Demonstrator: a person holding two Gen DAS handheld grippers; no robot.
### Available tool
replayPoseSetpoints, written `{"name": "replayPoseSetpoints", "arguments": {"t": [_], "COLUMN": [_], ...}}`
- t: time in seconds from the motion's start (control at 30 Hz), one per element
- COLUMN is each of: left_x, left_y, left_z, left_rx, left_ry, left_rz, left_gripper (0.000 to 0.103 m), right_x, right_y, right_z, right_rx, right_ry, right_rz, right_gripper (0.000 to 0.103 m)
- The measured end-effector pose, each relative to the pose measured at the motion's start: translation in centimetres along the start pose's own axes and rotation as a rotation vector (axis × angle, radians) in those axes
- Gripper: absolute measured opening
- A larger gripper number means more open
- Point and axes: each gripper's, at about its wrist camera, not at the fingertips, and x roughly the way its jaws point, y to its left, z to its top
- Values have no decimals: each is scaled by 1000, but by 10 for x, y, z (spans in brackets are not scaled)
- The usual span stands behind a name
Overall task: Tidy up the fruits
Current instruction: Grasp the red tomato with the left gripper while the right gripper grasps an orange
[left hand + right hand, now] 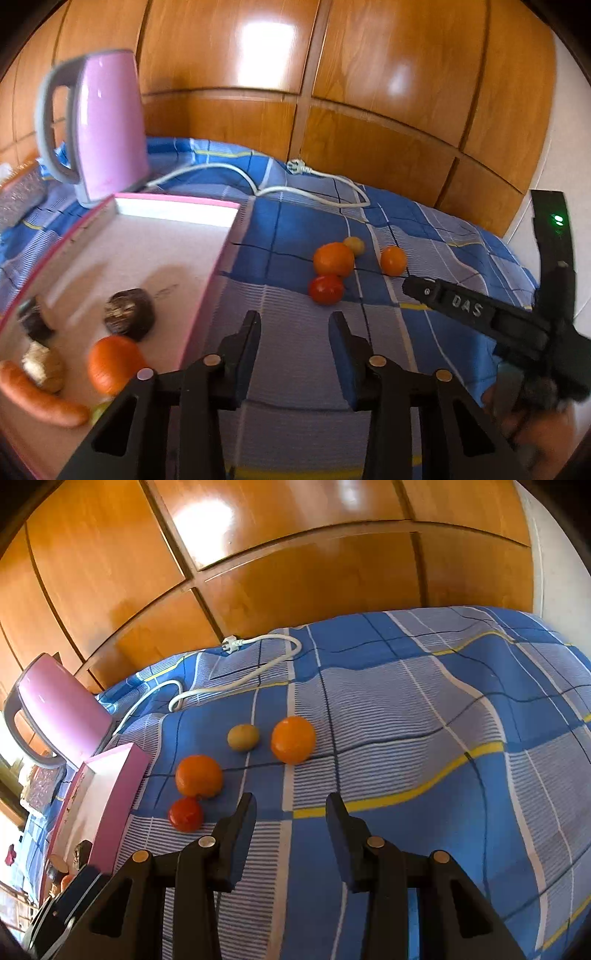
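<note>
On the blue checked cloth (295, 229) lie a large orange (333, 259), a red tomato (326, 289), a small yellow-green fruit (354, 244) and a second orange (393, 260). The right wrist view shows them too: orange (198, 775), tomato (185, 813), yellow-green fruit (243, 737), second orange (293, 740). A pink-rimmed white tray (177, 236) at left holds an orange (114, 363), a carrot (35, 397), a dark round item (129, 314) and other items. My left gripper (294, 325) is open and empty, short of the tomato. My right gripper (291, 806) is open and empty, right of the tomato; its side shows in the left wrist view (480, 317).
A pink kettle (107, 125) stands behind the tray, and its white cord and plug (299, 166) trail across the cloth. Wooden cabinet doors (332, 92) rise behind the surface. The kettle (55, 709) and tray (118, 794) are at the left in the right wrist view.
</note>
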Motion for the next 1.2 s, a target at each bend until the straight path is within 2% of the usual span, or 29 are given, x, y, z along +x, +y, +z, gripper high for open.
{"name": "replayPoseSetpoints", "arguments": {"t": [0.17, 0.33, 0.5, 0.7, 0.77, 0.8, 0.83, 0.87, 0.97, 1.2], "left_x": [25, 47, 70, 86, 90, 90, 89, 88, 84, 60], "left_y": [-7, -13, -13, -14, -15, -14, -11, -7, 1, -2], "left_z": [9, 17, 25, 33, 34, 33, 33, 33, 29, 10], "left_rx": [11, 13, -27, -53, -53, -58, -68, -90, -125, -99], "left_ry": [32, 75, 133, 156, 158, 157, 155, 153, 148, 137], "left_rz": [-11, -46, -81, -106, -104, -100, -101, -116, -132, -104], "left_gripper": [38, 55, 55, 51, 43, 34, 30, 30, 29, 29], "right_x": [11, 29, 44, 56, 60, 60, 60, 60, 57, 39], "right_y": [2, 6, 7, 2, 2, 2, 3, 2, -1, -2], "right_z": [11, 19, 25, 33, 34, 34, 34, 34, 33, 17], "right_rx": [-7, -32, -35, -4, 0, -1, -2, 1, 11, 5], "right_ry": [11, 23, 29, 33, 39, 36, 34, 33, 35, 69], "right_rz": [19, 11, -13, -16, -15, -11, -8, -2, 9, 27], "right_gripper": [39, 39, 39, 39, 39, 39, 39, 35, 34, 34]}}
